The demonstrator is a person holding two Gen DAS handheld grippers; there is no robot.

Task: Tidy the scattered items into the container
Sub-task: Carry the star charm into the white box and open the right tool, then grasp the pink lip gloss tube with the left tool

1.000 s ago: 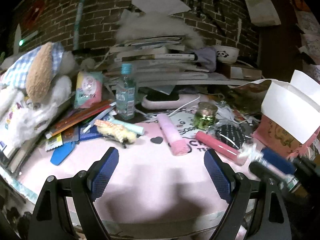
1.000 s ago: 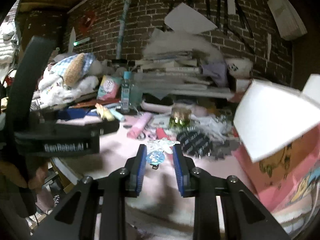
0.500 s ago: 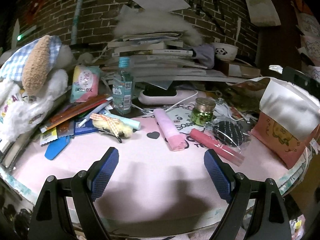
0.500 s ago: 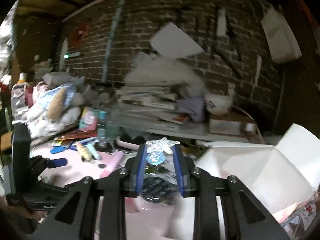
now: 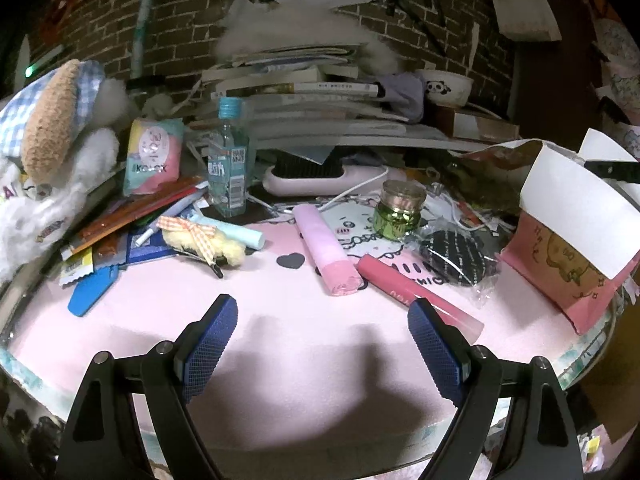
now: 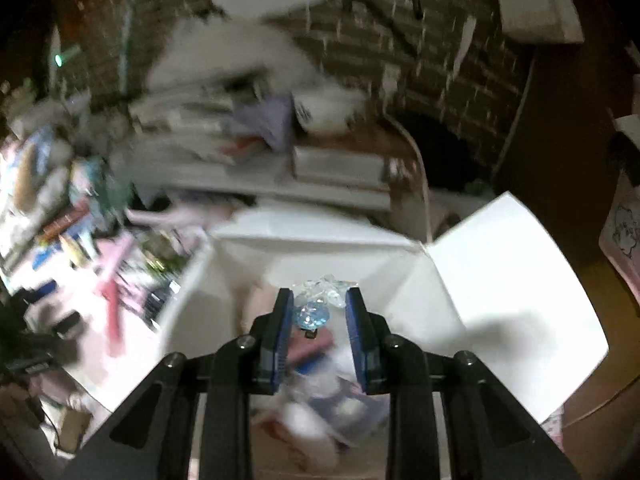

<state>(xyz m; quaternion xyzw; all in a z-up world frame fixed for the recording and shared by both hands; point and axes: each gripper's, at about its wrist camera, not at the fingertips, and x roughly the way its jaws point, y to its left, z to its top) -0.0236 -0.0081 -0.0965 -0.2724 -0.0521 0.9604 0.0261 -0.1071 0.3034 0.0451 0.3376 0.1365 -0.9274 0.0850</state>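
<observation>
The right gripper (image 6: 320, 320) hangs over the open white-flapped pink box (image 6: 500, 280), its two blue pads slightly parted around one blue glittery star charm (image 6: 311, 315) that looks loose between them; whether they touch it I cannot tell. The left gripper (image 5: 322, 344) is spread wide, empty, above the pink table mat (image 5: 280, 340). Beyond it, toward twelve o'clock, lie two pink tubes (image 5: 326, 254), one green-gold jar (image 5: 399, 210) and one black pouch (image 5: 458, 257); at ten stands one clear bottle (image 5: 227, 168).

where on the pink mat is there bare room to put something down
Free: the near strip of the pink mat between the left gripper and the pink roll. Crowded: left by the yellow hair clip, right by the pink tube.
</observation>
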